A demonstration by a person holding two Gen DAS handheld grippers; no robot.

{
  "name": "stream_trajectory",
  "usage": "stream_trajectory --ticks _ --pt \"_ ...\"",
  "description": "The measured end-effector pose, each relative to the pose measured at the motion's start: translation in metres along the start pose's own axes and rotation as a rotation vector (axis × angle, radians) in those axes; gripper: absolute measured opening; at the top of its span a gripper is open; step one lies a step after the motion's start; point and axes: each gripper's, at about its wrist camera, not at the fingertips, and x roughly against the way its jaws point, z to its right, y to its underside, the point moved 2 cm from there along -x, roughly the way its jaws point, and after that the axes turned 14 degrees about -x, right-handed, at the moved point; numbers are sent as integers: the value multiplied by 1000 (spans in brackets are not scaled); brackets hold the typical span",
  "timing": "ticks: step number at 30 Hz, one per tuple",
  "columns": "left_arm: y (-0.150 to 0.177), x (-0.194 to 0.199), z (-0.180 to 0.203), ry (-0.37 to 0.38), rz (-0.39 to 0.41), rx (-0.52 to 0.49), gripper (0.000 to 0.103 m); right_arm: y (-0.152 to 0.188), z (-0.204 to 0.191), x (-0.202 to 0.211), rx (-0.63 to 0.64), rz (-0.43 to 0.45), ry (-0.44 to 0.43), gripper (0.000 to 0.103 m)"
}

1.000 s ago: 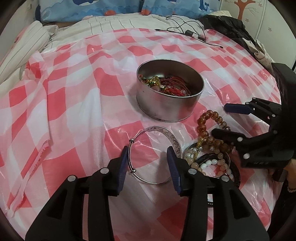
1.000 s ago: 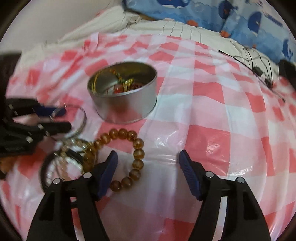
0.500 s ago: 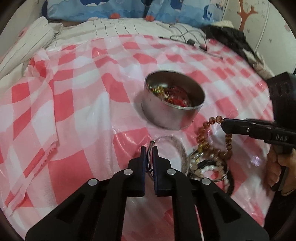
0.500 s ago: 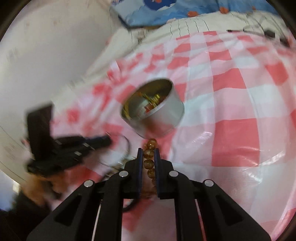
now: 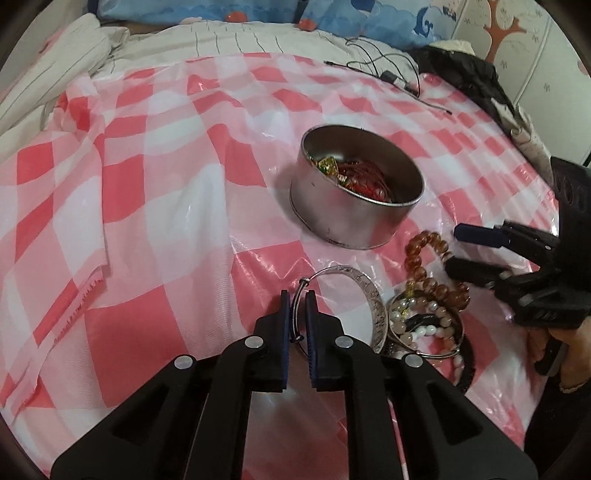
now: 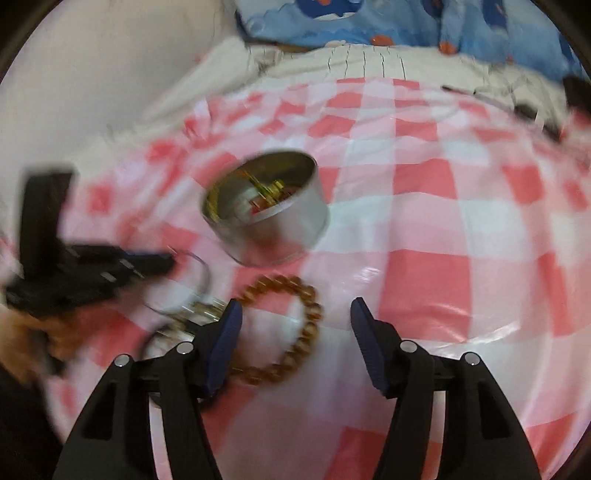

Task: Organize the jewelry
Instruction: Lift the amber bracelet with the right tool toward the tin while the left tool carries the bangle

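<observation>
A round metal tin (image 5: 356, 192) with red and gold jewelry inside stands on the red-and-white checked cloth; it also shows in the right wrist view (image 6: 266, 206). My left gripper (image 5: 296, 295) is shut on the thin edge of a silver bangle (image 5: 364, 291). An amber bead bracelet (image 5: 424, 258) lies beside the tin, and shows in the right wrist view (image 6: 295, 332). My right gripper (image 6: 295, 321) is open and empty over it, and shows from the left wrist view (image 5: 452, 247). A heap of pearl and dark bracelets (image 5: 428, 325) lies to the right of the bangle.
The checked cloth (image 5: 166, 192) covers a bed. Striped bedding (image 5: 240, 40) and blue pillows (image 6: 369, 22) lie at the back. A black cable (image 5: 388, 74) and dark clothing (image 5: 469, 74) lie at the far right.
My right gripper has opened and let go of the amber bracelet, which now lies on the cloth. My left gripper stays shut on the bangle.
</observation>
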Motion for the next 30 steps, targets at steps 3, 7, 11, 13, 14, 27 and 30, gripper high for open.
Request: stream_trajectory --ticks 3,7,11,13,14,27,30 --pt "-1 -1 6 -41 -13 -53 9 6 -13 -8 96 -13 29 41" --pt "-4 2 15 -82 -28 -113 7 2 10 -2 -105 -66 -250 12" --pt "-9 16 14 -17 20 -77 6 -10 37 18 -345 -32 -616 12" --pt "-12 24 14 37 57 -50 6 -11 46 21 -401 -18 -701 12" --pt "-14 30 15 56 76 -44 6 -12 50 23 -424 -8 -733 12" --pt "-51 61 32 78 189 -59 0 -33 47 47 -432 102 -805 12" --pt "-63 68 31 86 226 -48 0 -40 45 54 -420 136 -812 12"
